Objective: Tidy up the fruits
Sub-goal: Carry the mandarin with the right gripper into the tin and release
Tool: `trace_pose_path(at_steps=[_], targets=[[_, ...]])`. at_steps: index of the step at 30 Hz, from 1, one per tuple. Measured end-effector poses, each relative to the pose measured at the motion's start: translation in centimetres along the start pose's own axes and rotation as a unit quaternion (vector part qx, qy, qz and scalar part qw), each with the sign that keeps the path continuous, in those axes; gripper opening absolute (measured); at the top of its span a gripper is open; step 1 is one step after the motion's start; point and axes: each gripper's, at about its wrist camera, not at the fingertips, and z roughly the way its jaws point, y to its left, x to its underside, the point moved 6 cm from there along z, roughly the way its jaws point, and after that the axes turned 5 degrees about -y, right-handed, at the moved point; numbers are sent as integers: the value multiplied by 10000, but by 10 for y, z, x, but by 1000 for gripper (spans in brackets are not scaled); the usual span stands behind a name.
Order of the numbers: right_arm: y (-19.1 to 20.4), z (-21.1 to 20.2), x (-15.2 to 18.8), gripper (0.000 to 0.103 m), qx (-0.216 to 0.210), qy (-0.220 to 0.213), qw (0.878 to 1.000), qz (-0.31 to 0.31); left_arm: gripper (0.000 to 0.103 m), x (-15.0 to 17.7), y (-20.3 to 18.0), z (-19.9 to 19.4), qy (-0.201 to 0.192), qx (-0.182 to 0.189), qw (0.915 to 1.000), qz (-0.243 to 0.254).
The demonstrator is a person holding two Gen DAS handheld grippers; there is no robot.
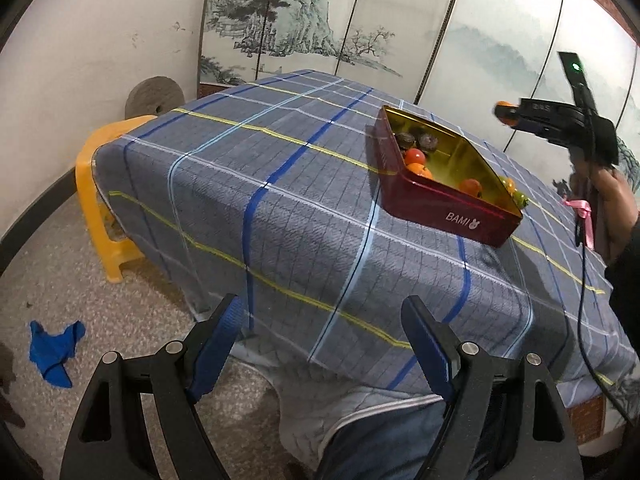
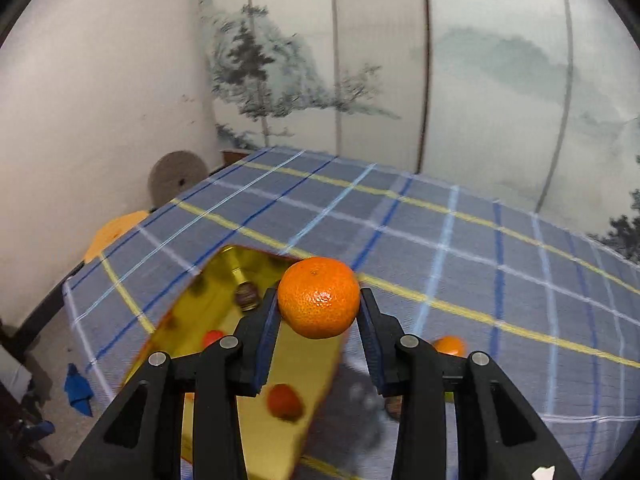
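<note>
A dark red tin (image 1: 452,216) with a gold inside stands on the blue plaid tablecloth (image 1: 280,184); it holds small orange, red and dark fruits (image 1: 416,158). My right gripper (image 2: 319,312) is shut on a mandarin (image 2: 318,297) and holds it in the air above the tin (image 2: 288,360); it shows in the left wrist view (image 1: 505,113) too. Another mandarin (image 2: 450,345) lies on the cloth right of the tin. My left gripper (image 1: 324,320) is open and empty, off the table's near edge.
More small fruits (image 1: 514,192) lie on the cloth behind the tin. A yellow plastic stool (image 1: 100,200) stands at the table's left end. A painted folding screen (image 1: 360,20) stands behind. A blue rag (image 1: 54,350) lies on the floor.
</note>
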Motion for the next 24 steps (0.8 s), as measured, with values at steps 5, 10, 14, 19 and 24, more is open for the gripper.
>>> trace_pose_path(at_steps=[5, 10, 14, 19, 24], targets=[[28, 22, 17, 35, -265, 350, 9990, -28, 81, 2, -6, 0, 9, 28, 10000, 82], [45, 46, 35, 36, -475, 792, 9957, -70, 81, 7, -7, 5, 87, 8, 9998, 162], [53, 56, 49, 36, -642, 1057, 9923, -40, 81, 10, 0, 9, 136, -45, 9999, 60], [63, 55, 68, 36, -797, 1231, 9890, -194, 81, 16, -4, 16, 232, -10, 9997, 54], [65, 59, 87, 36, -903, 1510, 9841, -247, 81, 19, -10, 20, 284, 50, 9995, 151]])
